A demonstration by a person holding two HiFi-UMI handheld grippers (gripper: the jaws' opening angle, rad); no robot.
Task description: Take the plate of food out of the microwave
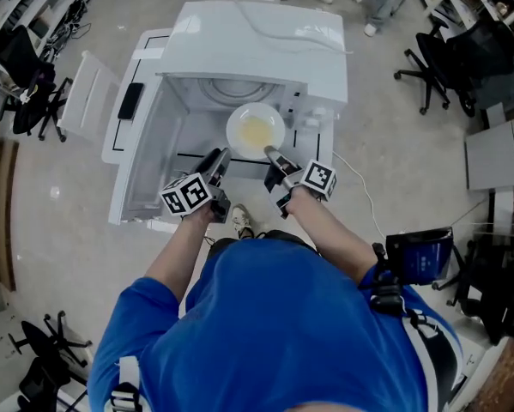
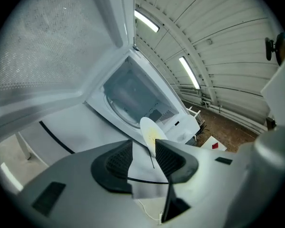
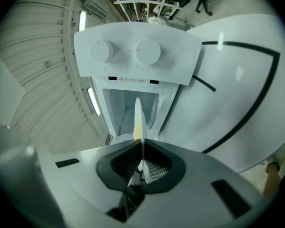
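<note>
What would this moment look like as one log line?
right gripper: shut on plate rim | left gripper: open, empty | microwave: door open

Head overhead — gripper cameras facing microwave (image 1: pixel 257 50)

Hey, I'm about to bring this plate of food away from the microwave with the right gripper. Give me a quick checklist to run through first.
1. Right gripper hold on the plate: ok, shut on its rim.
2. Left gripper free to help: ok, jaws apart, nothing between them.
3. Microwave door out of the way: ok, it stands wide open.
4. Food settled: ok, yellow patch in the plate's middle.
5. Plate fully clear of the microwave opening: cannot tell.
</note>
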